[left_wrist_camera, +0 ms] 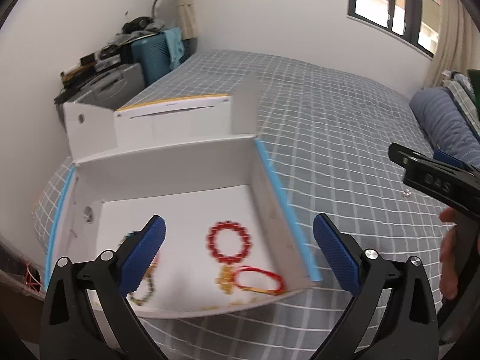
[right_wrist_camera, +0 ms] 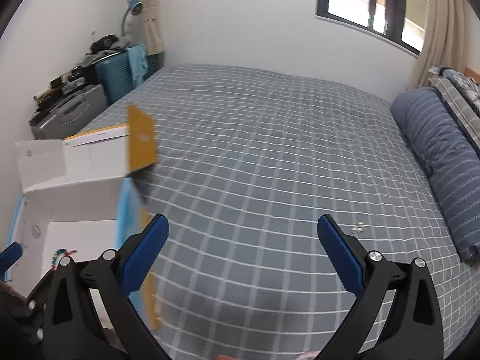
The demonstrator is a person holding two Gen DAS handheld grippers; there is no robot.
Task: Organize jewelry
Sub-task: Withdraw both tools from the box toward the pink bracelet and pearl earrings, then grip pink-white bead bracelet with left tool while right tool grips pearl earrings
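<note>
An open white box [left_wrist_camera: 168, 177] lies on the bed at the lower left. Inside it are a red bead bracelet [left_wrist_camera: 229, 243], a red cord bangle [left_wrist_camera: 259, 280] with gold beads, and a dark bead string partly hidden by my left finger. My left gripper [left_wrist_camera: 238, 252] is open and empty above the box. My right gripper [right_wrist_camera: 243, 250] is open and empty over the bed; it shows at the right in the left wrist view [left_wrist_camera: 432, 174]. A small silver jewelry piece [right_wrist_camera: 358, 227] lies on the bedsheet right of it, also in the left wrist view [left_wrist_camera: 406, 193].
The grey checked bedsheet [right_wrist_camera: 270, 138] covers the bed. A blue striped pillow [right_wrist_camera: 441, 156] lies at the right. Suitcases and clutter [right_wrist_camera: 90, 90] stand by the wall at the far left. The box's flaps [right_wrist_camera: 141, 138] stand up.
</note>
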